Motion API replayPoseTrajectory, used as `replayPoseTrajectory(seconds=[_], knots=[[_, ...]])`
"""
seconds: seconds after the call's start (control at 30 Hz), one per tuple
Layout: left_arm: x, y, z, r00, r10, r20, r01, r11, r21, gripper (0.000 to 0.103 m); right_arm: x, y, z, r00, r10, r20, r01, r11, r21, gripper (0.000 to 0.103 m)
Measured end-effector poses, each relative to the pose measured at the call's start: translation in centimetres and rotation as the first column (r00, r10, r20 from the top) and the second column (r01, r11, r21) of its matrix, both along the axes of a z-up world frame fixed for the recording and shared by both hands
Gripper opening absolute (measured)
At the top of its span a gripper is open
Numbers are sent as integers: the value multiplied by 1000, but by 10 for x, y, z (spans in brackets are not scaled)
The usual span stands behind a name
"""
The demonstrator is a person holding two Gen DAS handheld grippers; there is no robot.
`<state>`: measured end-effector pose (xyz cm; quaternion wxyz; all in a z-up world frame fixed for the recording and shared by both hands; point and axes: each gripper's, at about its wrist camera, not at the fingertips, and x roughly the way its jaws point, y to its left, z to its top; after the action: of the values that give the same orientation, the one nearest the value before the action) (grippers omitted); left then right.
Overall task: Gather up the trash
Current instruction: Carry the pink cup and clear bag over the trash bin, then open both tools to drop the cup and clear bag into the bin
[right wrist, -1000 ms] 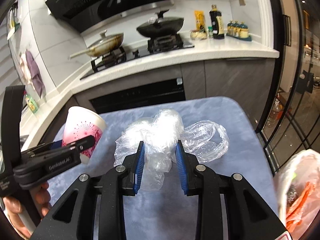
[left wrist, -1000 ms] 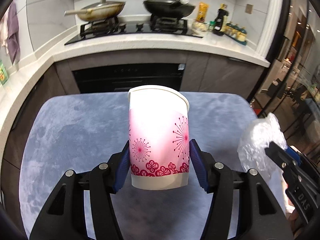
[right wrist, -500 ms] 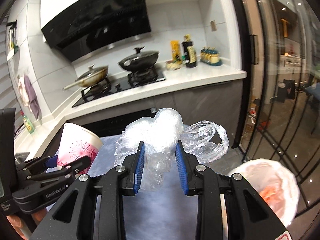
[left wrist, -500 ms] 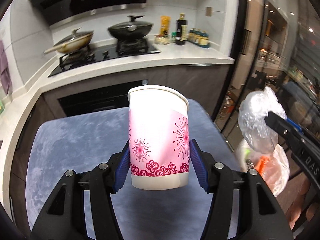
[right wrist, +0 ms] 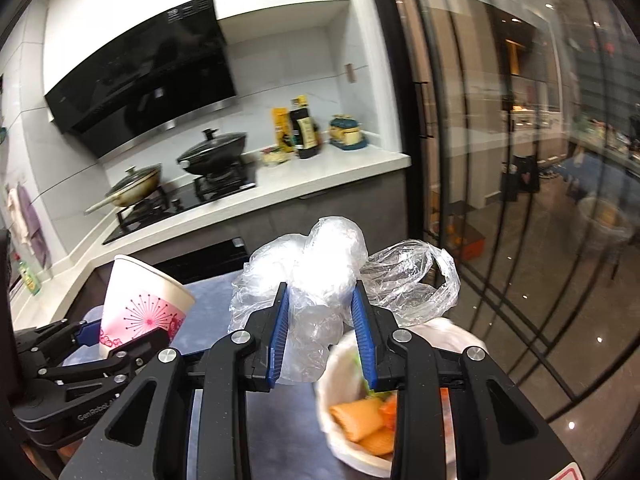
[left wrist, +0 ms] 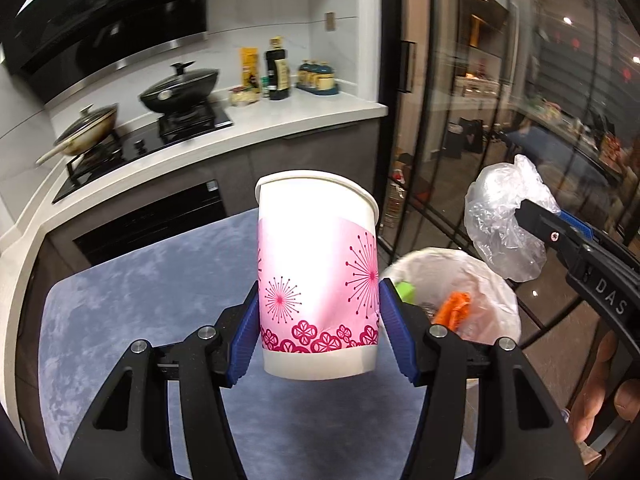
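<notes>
Paper cup [left wrist: 318,280], white with pink flower print, clamped upright between the blue pads of the left gripper [left wrist: 318,336], held above the table [left wrist: 120,320] with its grey-blue cover. Right gripper [right wrist: 322,334] clamped on a crumpled clear plastic bag [right wrist: 316,276], bag bulging above and past the pads, one loose loop sticking out right. In the left wrist view the same bag hangs at the right, near the cup but apart from it. Trash bin [left wrist: 496,292] with white liner sits just past the table's right edge, below both grippers; orange and green scraps inside. Person's fingers [left wrist: 600,392] visible on the right gripper handle. Farther back: white counter [left wrist: 280,120] with stove, black wok [left wrist: 180,88], lidded pan [left wrist: 86,128], bottles [left wrist: 278,74]. Glass doors [left wrist: 500,100] on the right.
</notes>
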<state>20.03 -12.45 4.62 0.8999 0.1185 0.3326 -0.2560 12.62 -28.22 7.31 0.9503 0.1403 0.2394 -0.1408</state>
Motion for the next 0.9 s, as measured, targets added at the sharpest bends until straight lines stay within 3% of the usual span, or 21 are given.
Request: replayPoseTrajectory(seconds=[0.53,0.9], knots=[[-35,-80,-30,992,-116,-51,119,991,54,54,-49,-65,-32,993,-100,-60,102,994,35,29],[-43,-114,-55,985,-154,-84,161,983,91,54,-57,-88,-51,987,-130,-96,137,989,63,29]])
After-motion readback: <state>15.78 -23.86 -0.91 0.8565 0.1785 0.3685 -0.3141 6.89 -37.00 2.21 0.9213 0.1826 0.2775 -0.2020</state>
